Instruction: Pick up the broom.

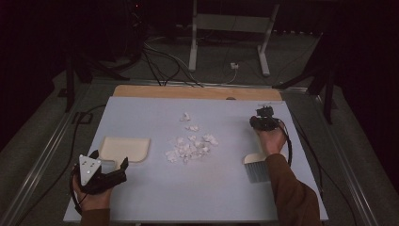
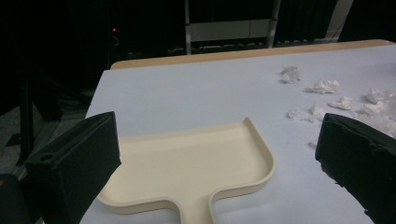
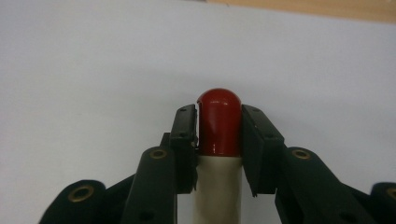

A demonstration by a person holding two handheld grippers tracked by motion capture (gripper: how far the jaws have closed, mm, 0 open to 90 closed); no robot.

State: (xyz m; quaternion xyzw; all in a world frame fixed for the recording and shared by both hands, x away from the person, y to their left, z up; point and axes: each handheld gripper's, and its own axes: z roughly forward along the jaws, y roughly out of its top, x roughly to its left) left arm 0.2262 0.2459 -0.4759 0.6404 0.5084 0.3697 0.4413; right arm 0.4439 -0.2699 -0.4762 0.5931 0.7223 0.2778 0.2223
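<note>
A cream dustpan (image 1: 124, 148) lies flat at the table's left, with its handle toward the front. My left gripper (image 1: 110, 158) stands open just in front of it, one jaw on each side of the dustpan's (image 2: 187, 163) handle end, touching nothing. At the middle of the table is a pile of white paper scraps (image 1: 190, 146). My right gripper (image 3: 219, 123) is shut on the red-capped cream handle of a hand brush (image 3: 219, 116). The brush's grey bristles (image 1: 256, 170) hang below my right hand at the right of the table, behind the gripper (image 1: 263, 120).
The blue-grey table (image 1: 211, 197) has a wooden strip along its far edge (image 1: 197, 92). Beyond it are a white metal stand (image 1: 230, 28) and cables on the dark floor. A few loose scraps (image 2: 327, 86) lie apart from the pile toward the far edge.
</note>
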